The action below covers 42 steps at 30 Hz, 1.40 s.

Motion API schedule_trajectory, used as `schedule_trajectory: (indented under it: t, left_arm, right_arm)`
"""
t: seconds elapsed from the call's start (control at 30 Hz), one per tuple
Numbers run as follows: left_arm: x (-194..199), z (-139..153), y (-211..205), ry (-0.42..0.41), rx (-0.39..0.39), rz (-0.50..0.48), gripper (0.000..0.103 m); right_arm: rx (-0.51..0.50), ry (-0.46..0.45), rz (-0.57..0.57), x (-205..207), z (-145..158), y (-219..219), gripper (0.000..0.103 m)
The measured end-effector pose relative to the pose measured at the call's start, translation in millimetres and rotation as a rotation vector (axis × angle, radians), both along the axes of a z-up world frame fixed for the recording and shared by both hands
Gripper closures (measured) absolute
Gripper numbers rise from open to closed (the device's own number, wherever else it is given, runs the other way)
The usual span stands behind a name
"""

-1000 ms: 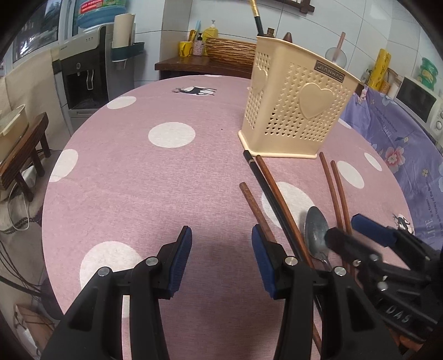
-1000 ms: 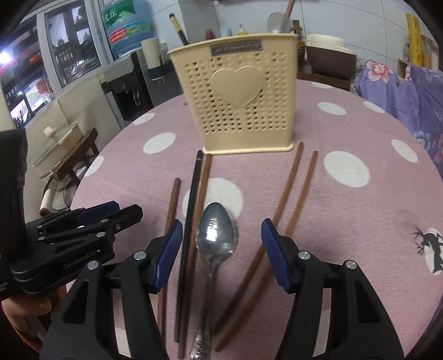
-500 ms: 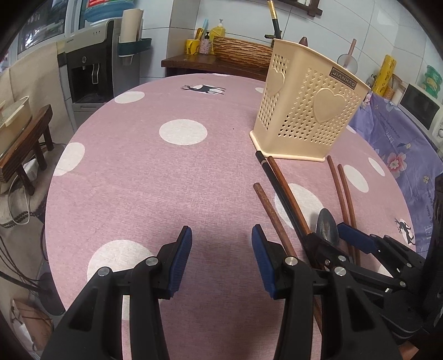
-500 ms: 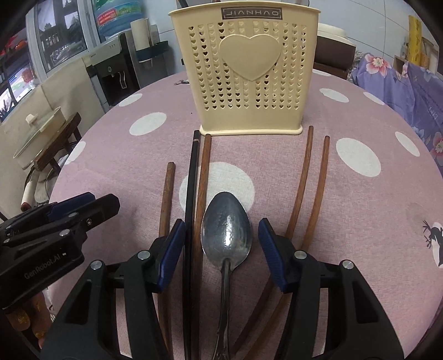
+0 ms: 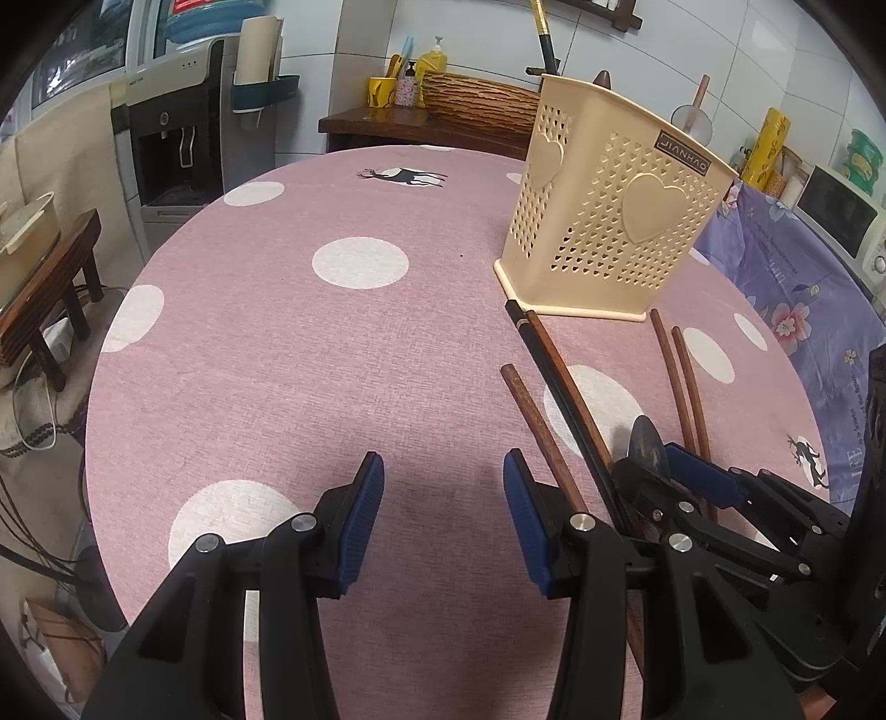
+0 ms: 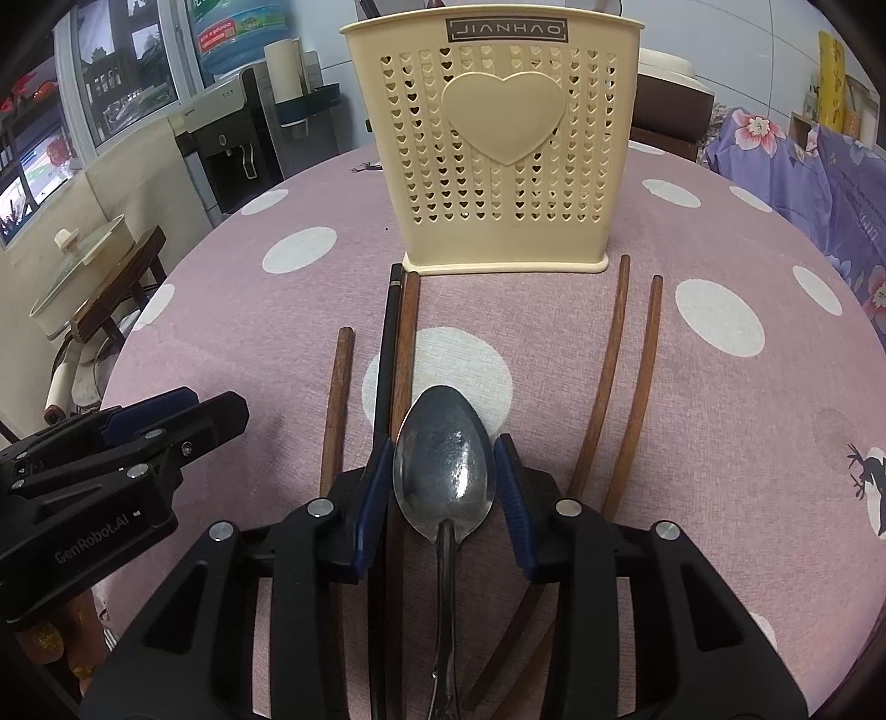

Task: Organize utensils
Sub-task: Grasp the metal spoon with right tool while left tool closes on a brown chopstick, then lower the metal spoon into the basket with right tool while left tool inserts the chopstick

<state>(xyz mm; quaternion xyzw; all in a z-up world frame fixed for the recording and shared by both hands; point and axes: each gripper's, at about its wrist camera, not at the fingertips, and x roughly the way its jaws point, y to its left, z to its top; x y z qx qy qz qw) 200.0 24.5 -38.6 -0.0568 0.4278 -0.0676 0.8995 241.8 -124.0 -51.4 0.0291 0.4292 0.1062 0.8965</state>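
The round worktop [image 5: 343,354], under a pink cloth with white dots, is showing its curved rim along the left of the left wrist view, where it is dropping off toward a wooden stool [image 5: 39,288] and a water dispenser [image 5: 171,138]. A broad bare stretch of cloth is lying open to the left of the utensils. The left gripper [image 5: 440,518] is hovering over that stretch, its jaws standing apart and holding nothing.

The right gripper [image 6: 443,487] is sitting low over the metal spoon [image 6: 443,471], with the blue pads [image 6: 372,498] lying just beside either edge of the bowl; whether they are pressing on it cannot be told. The spoon is lying on the cloth, bowl toward the cream utensil holder [image 6: 493,160]. To its left a black chopstick [image 6: 387,343] and a brown chopstick [image 6: 408,343] are lying side by side, both reaching up near the holder's base, and a shorter brown stick [image 6: 338,399] is lying apart, further left. To the right a pair of brown chopsticks [image 6: 626,365] is running toward the holder.

The holder is standing upright near the far side, and a few handles are poking above its rim [image 5: 545,41].
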Motion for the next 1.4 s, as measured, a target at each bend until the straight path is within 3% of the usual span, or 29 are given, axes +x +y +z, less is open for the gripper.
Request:
schedule_trajectory:
  t: [0.6,0.9,1.3,1.4]
  left_arm:
    - [2.5,1.7,-12.7,0.002,-0.001,-0.031,0.058]
    - [17.0,4.2,-23.9,0.016,-0.022,-0.041,0.058]
    - [43.6,-8.0,-54.3,0.076,0.051,-0.014,0.085]
    - [45.2,-9.5,-60.8,0.061,0.102,-0.002,0.091]
  right_arm:
    - [0.192,-0.200,-0.011,-43.2,70.6,-57.5,0.065]
    - [0.209,-0.241,-0.032,-58.2,85.4,-69.1,0.065]
    - [0.193,-0.264,-0.032,-65.3,86.0,-66.0,0.065]
    - [0.196,-0.264,-0.035,-65.7,85.7,-67.5,0.065]
